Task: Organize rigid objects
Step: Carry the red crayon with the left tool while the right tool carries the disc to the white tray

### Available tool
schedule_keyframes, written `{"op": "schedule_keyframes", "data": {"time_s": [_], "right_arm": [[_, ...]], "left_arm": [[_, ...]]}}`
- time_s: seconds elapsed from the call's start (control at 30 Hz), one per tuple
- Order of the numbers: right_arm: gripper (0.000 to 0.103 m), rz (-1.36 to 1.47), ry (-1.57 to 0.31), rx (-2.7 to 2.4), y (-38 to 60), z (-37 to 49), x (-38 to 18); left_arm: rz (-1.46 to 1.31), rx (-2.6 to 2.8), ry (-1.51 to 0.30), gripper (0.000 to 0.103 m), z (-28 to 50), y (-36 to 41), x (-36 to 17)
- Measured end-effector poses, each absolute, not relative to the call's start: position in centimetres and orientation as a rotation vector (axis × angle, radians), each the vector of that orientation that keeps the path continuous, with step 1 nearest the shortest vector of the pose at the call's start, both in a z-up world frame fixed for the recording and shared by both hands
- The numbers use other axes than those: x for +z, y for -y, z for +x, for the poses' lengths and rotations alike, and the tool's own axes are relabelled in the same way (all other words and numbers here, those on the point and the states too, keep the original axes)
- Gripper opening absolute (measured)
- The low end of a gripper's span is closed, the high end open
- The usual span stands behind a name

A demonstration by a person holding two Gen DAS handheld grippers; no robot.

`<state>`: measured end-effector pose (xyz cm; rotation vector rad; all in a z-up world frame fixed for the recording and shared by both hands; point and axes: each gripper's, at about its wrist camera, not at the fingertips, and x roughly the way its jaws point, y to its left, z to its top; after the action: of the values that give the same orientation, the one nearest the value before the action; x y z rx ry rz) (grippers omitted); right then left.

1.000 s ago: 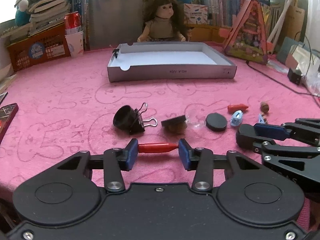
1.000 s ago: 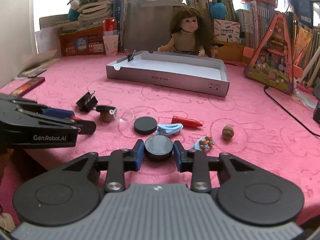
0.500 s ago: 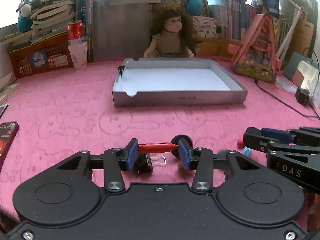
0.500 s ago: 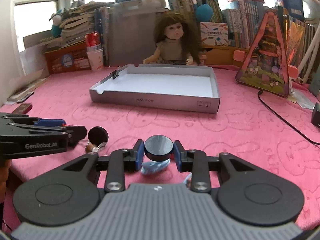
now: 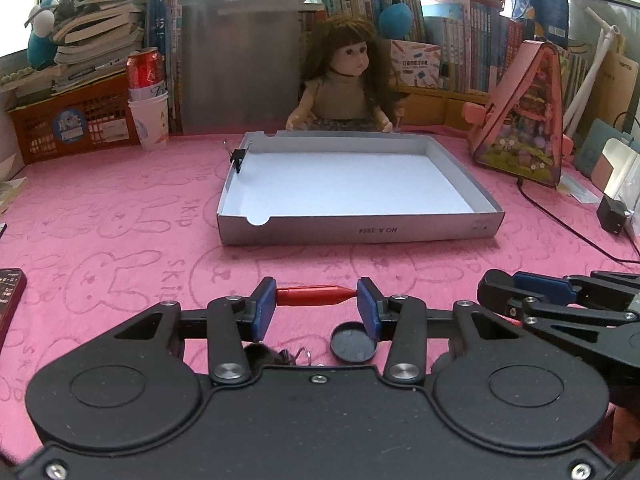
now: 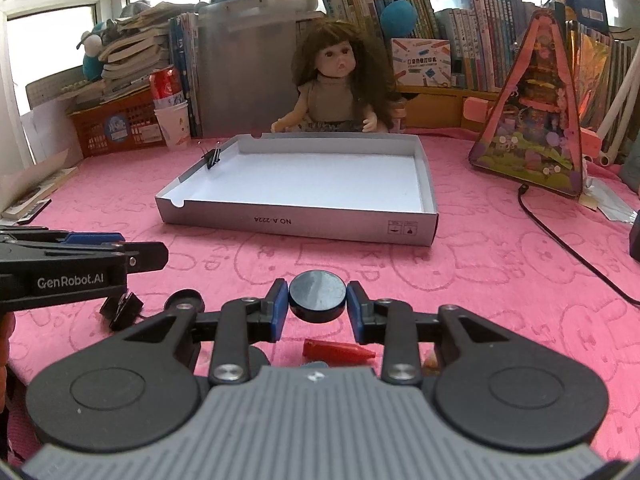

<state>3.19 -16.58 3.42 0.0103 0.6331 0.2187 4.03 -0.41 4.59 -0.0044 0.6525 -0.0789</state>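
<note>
Pink cloth is covering the table, with a grey tray lying empty at 12 o'clock. Left hand-held gripper is clamping a red crayon endwise; right hand-held gripper is pinching a black disc.

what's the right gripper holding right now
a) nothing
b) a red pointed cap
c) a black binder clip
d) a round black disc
d: in the right wrist view the right gripper has its blue pads pressed on either side of a round black disc, held above the pink cloth.
</note>
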Motion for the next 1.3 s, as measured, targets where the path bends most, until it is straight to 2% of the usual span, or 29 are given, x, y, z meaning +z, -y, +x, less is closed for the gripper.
{"op": "schedule_keyframes", "data": {"time_s": [0.53,0.87,1.3], "right_arm": [[0.037,0.074,-0.749,0.215,17.5,11.6,5.7],[0.037,0.088,-0.865,0.173,17.6,18.9,5.8],[0.037,0.070,-0.949,0.102,17.5,22.4,2.8]], "left_arm": [[-0.073,-0.095,-0.751,0.042,13.5,-1.0,7.2],[-0.139,-0.085,-0.922,0.042,20.8,-1.3,4.9],[-0.081,-0.051,-0.927,0.042,23.4,-0.4,2.7]]}}
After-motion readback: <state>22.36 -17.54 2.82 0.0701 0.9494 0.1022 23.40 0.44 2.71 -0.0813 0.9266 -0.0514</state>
